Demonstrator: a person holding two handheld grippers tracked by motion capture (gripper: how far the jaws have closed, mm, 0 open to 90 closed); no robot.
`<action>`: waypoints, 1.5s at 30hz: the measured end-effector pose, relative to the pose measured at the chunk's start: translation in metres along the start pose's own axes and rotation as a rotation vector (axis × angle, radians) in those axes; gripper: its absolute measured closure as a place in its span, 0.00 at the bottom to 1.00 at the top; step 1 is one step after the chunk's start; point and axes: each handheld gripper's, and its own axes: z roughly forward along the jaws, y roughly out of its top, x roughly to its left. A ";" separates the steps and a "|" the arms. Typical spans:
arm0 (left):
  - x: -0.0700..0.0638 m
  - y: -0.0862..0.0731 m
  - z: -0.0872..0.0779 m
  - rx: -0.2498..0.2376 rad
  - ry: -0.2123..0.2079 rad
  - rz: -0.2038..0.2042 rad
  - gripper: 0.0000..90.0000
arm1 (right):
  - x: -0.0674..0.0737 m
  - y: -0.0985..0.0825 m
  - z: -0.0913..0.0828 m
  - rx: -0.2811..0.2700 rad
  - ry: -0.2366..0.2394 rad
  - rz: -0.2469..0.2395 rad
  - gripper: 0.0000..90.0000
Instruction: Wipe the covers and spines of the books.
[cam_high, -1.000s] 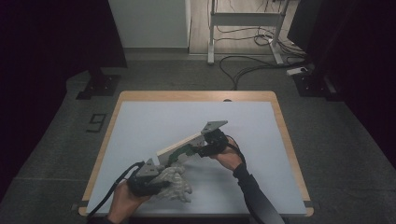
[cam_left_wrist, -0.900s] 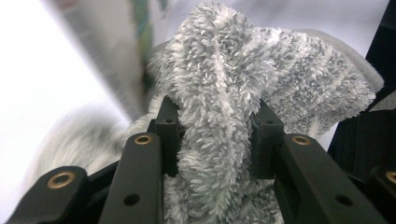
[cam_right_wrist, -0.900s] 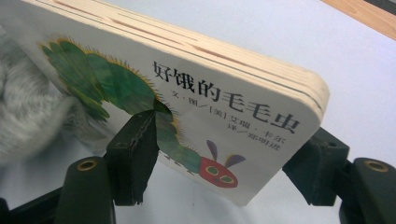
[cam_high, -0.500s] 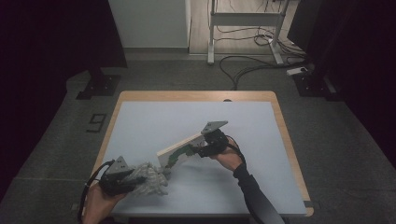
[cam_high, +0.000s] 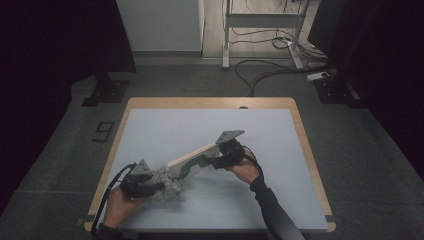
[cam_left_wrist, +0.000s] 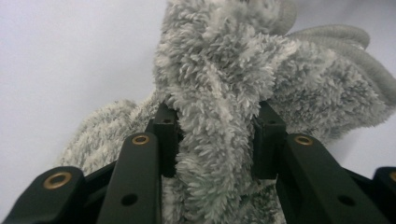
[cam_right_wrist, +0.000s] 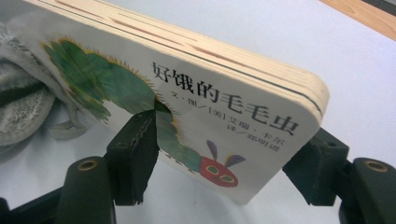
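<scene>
Near the desk's (cam_high: 150, 107) front-left corner, the left claw (cam_left_wrist: 212, 135) pinches the fluffy grey cloth (cam_left_wrist: 224, 93).
Beside it, the right claw (cam_right_wrist: 229, 154) grips the board book (cam_right_wrist: 187, 100), one end lifted; next, probably pull the cloth free.

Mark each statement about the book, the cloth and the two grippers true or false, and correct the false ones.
1. The right gripper holds a board book. True.
2. The book lies flat on the table. False: it is tilted, one end raised.
3. The left gripper is shut on a fluffy grey cloth. True.
4. The book's cover shows a red car. False: it shows a green caterpillar.
5. The cloth is at the table's far edge. False: it is near the person's edge.
</scene>
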 end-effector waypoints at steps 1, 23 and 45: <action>0.000 -0.001 0.004 0.014 -0.003 0.001 0.69 | 0.000 0.000 0.000 0.000 -0.001 -0.001 0.34; -0.008 0.014 -0.009 0.008 0.023 0.122 0.69 | 0.005 -0.003 -0.003 -0.001 -0.016 -0.019 0.33; -0.006 0.031 -0.036 -0.058 0.006 0.122 0.69 | 0.005 -0.004 -0.003 -0.007 -0.018 -0.016 0.33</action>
